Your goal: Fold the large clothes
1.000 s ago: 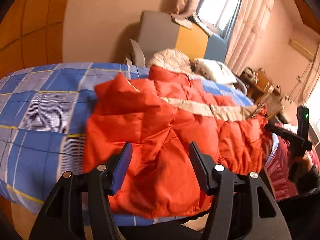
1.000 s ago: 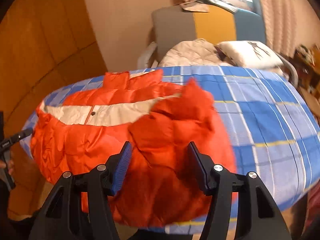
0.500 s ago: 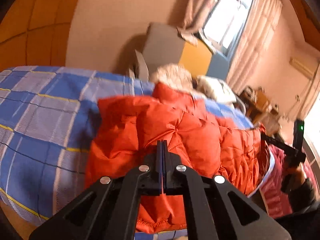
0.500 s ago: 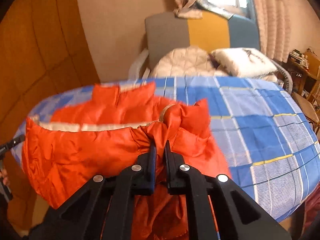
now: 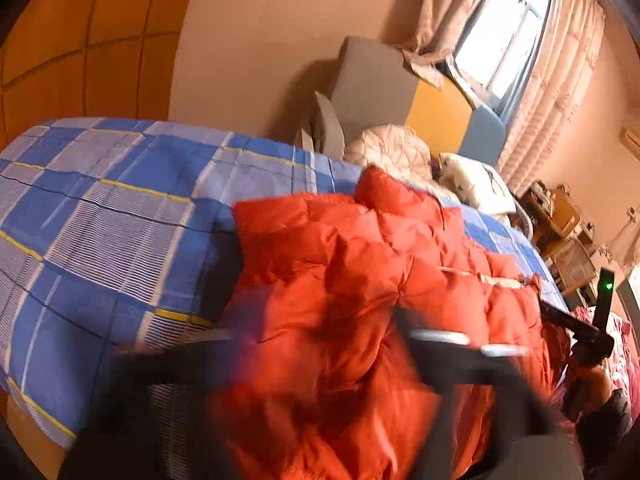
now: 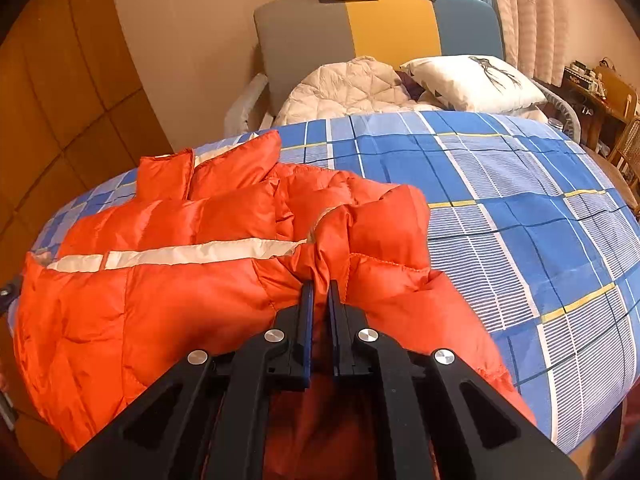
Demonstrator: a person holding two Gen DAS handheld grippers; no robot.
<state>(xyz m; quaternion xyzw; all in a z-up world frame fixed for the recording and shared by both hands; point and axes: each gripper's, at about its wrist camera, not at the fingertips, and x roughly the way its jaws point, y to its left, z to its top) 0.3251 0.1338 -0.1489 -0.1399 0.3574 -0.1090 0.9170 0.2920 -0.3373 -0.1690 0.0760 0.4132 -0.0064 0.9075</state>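
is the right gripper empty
No, the right gripper is shut on a bunched fold of the orange jacket.

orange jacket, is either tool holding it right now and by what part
The right tool is shut on a bunched fold of the orange jacket. The left tool is opening and grips nothing.

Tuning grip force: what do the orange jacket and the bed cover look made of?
Orange puffer jacket: thin, glossy synthetic shell, probably nylon, over puffy filling; sheen and quilted seams show it. Blue plaid bed cover: matte woven fabric, likely cotton or a blend; printed checks, no shine.
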